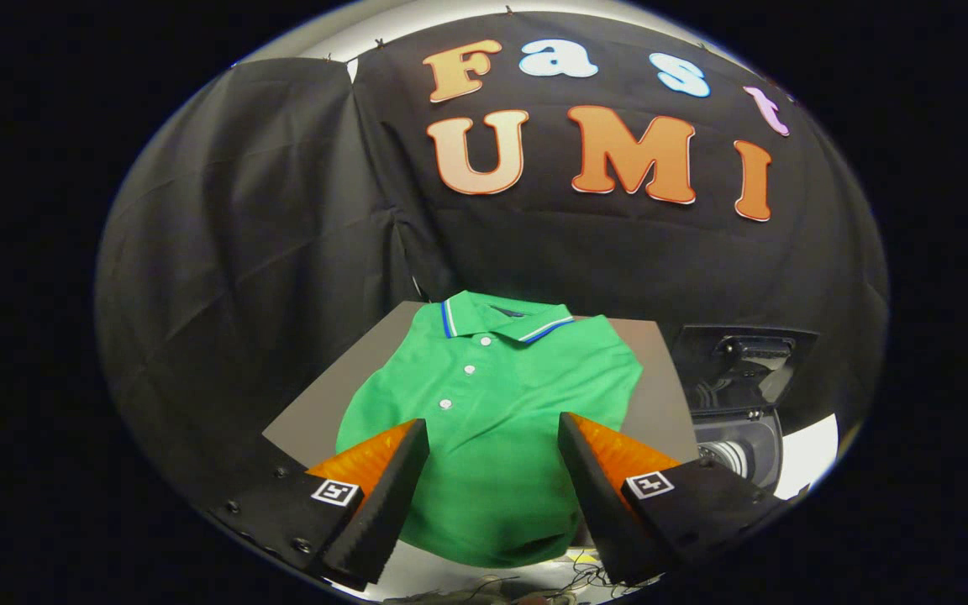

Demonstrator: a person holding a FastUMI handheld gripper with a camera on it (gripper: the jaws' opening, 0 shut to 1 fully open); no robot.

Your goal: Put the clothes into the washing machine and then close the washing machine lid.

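- A green polo shirt (492, 403) is lying flat, front up, on a grey table (316, 412), its collar trimmed with blue and white stripes, pointing away toward the booth's black wall.
- Three white buttons are running down its placket.
- The gripper (492, 437) is hovering with its fingers spread wide above the shirt's lower half, gripping nothing.
- The washing machine (740, 403) is standing just beside the table's far right side, its lid (744, 353) raised.

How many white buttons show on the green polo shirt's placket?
3 on the green polo shirt: one just below the collar, one mid-placket, one lowest, just ahead of the open claw. Others may be hidden.
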